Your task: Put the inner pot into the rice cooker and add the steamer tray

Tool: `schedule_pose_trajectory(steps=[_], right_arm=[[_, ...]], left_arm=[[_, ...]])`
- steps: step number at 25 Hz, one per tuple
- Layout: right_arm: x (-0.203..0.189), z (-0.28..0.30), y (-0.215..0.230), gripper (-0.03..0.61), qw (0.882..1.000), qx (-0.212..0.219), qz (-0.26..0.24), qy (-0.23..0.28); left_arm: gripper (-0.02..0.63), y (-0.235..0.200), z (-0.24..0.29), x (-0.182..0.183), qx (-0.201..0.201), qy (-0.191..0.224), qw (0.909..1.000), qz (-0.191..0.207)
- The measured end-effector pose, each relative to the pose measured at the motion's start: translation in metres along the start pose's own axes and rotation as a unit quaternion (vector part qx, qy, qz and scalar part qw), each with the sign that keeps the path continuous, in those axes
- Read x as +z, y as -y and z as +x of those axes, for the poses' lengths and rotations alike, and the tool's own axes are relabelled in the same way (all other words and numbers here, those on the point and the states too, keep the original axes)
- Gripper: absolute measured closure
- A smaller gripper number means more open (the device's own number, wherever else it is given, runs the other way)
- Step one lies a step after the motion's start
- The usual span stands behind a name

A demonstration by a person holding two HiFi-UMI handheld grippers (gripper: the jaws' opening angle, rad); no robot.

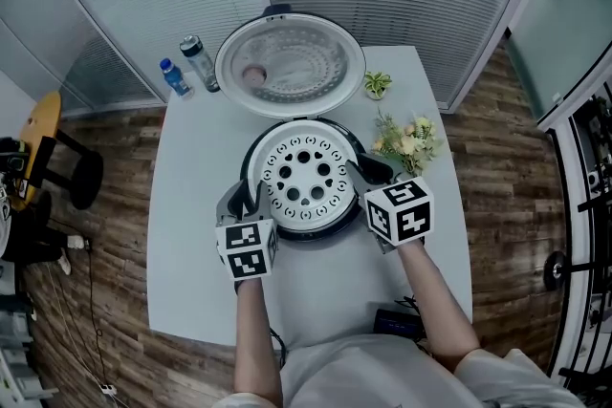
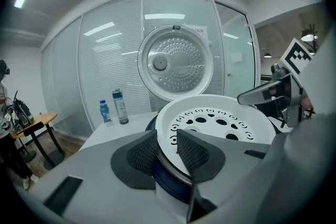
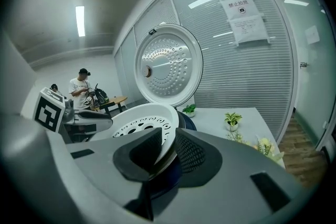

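Note:
The rice cooker (image 1: pixel 251 160) stands mid-table with its round lid (image 1: pixel 290 64) swung open at the back. A white perforated steamer tray (image 1: pixel 304 175) sits in its mouth, hiding the inner pot. My left gripper (image 1: pixel 251 198) straddles the tray's near-left rim; in the left gripper view (image 2: pixel 167 147) its pads stand slightly off the wall of the tray (image 2: pixel 220 118), so it is open. My right gripper (image 1: pixel 369 173) is on the near-right rim. In the right gripper view (image 3: pixel 168 145) its pads pinch the rim of the tray (image 3: pixel 137 124).
Two bottles (image 1: pixel 187 69) stand at the table's back left. A small potted plant (image 1: pixel 377 84) and a flower bunch (image 1: pixel 409 140) lie right of the cooker. A dark object (image 1: pixel 397 322) sits at the table's front edge. A stool (image 1: pixel 43 134) stands on the floor at left.

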State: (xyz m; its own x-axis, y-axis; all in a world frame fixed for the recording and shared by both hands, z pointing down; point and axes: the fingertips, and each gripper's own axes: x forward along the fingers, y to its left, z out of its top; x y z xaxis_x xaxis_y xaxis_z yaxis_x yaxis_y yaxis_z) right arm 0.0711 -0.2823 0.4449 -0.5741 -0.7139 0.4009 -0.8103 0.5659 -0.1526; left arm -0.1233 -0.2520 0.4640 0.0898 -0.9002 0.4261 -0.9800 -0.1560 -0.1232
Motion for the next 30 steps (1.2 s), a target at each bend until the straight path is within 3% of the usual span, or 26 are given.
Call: schedule_pose_trajectory(steps=[8,14,23,26,30], right_arm=[[0.000,-0.003,-0.001,0.499,1.000,-0.008,-0.023,-0.001],[0.000,-0.013,0.002,0.499,1.000,-0.018,-0.014,0.008],[0.000,-0.037,0.000,0.503,0.999,-0.011,0.030,0.032],[-0.002,-0.051,-0.009,0.512,0.998,0.008,0.043,0.044],[-0.003,-0.067,-0.023,0.537,0.995,0.040,0.071,0.058]], left_arm=[[0.502,0.003,0.001,-0.003,0.019,-0.009,0.9983,0.054],[0.482,0.005,-0.004,0.001,0.014,0.003,0.9985,0.052],[0.483,0.008,-0.025,0.015,0.000,0.035,0.9994,0.008],[0.512,0.014,-0.041,0.017,-0.013,0.053,0.9982,-0.025],[0.541,0.022,-0.061,0.018,-0.029,0.065,0.9966,-0.042]])
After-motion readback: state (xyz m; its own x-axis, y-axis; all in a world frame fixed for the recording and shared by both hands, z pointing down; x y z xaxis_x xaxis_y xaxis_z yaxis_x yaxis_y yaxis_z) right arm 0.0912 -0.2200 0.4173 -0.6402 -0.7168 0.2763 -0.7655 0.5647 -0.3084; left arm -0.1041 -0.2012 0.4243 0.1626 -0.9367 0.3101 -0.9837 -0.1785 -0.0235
